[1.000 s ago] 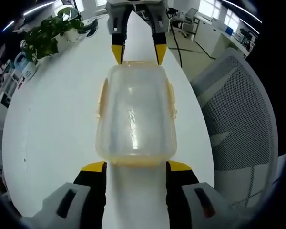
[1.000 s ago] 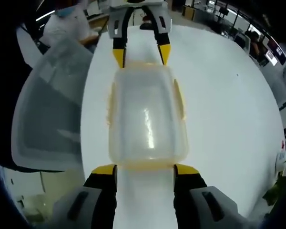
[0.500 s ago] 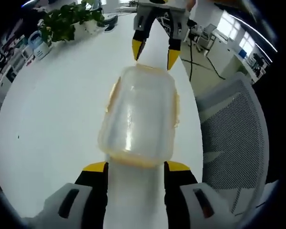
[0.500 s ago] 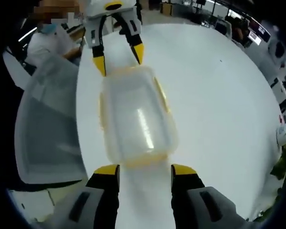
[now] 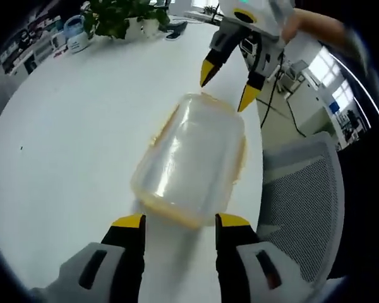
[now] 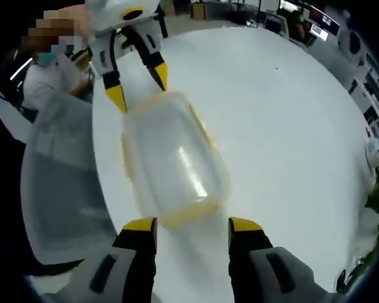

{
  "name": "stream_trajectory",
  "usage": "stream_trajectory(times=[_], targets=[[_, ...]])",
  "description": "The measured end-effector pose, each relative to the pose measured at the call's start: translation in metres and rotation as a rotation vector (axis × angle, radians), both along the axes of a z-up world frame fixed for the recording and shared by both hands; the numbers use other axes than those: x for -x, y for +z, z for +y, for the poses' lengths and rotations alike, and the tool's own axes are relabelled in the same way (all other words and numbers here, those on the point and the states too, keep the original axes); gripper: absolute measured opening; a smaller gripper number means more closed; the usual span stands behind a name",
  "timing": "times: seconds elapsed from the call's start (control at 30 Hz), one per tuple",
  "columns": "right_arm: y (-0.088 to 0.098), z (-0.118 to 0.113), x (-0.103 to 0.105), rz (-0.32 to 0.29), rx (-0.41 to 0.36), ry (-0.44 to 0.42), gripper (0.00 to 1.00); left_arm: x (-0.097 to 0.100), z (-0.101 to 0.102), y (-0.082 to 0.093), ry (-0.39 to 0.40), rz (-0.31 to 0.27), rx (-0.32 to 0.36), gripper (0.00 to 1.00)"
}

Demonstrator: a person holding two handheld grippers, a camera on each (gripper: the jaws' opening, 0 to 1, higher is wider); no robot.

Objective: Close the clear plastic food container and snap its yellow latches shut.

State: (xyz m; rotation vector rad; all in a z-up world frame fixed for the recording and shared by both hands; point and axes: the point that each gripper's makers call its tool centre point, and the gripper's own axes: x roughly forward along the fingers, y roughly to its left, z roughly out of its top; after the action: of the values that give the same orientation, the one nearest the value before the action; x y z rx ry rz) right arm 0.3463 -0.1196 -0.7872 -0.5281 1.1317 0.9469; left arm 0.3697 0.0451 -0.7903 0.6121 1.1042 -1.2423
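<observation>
Clear plastic food container (image 5: 191,158) lay on the white counter (image 5: 63,126), lid seated on top, between the two hand-held grippers. In the left gripper view its long axis ran from about 7 o'clock to 1 o'clock; in the right gripper view (image 6: 172,158) from about 5 to 11.

Left hand-held gripper (image 5: 179,221) stood just short of the near end, jaws spread about the container's width, holding nothing. Right hand-held gripper (image 6: 192,225) stood likewise at the opposite end, jaws wide apart, empty. Each one's yellow tips showed at the far end in the other's view.

Yellow latches (image 5: 166,124) lined the long sides; those at the ends could not be made out. Whether any were snapped could not be told.

Judgement: thin, light, empty shell, smooth, likely to skid on the slick counter and flex under a pinch. Best steadied at one end while the other gripper presses a latch flap.

A mesh office chair (image 5: 303,202) stood past the counter's edge.
</observation>
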Motion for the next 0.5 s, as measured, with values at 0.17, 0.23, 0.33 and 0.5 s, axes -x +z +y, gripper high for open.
stream_trajectory(times=[0.17,0.23,0.33,0.5], targets=[[0.0009,-0.0012,-0.0034,0.007,-0.018,-0.057,0.44,-0.0018,0.0021,-0.0002,0.075,0.032,-0.003,0.39],[0.0004,-0.0023,-0.0043,0.01,-0.02,-0.072,0.44,-0.003,0.0031,-0.0011,0.113,0.049,-0.001,0.39],[-0.001,-0.0046,-0.0043,0.016,-0.019,-0.096,0.44,-0.0057,0.0041,-0.0012,0.165,0.061,0.006,0.39],[0.0004,-0.0039,-0.0076,0.025,-0.044,-0.166,0.44,-0.0065,0.0013,0.0,0.263,0.114,0.029,0.39]])
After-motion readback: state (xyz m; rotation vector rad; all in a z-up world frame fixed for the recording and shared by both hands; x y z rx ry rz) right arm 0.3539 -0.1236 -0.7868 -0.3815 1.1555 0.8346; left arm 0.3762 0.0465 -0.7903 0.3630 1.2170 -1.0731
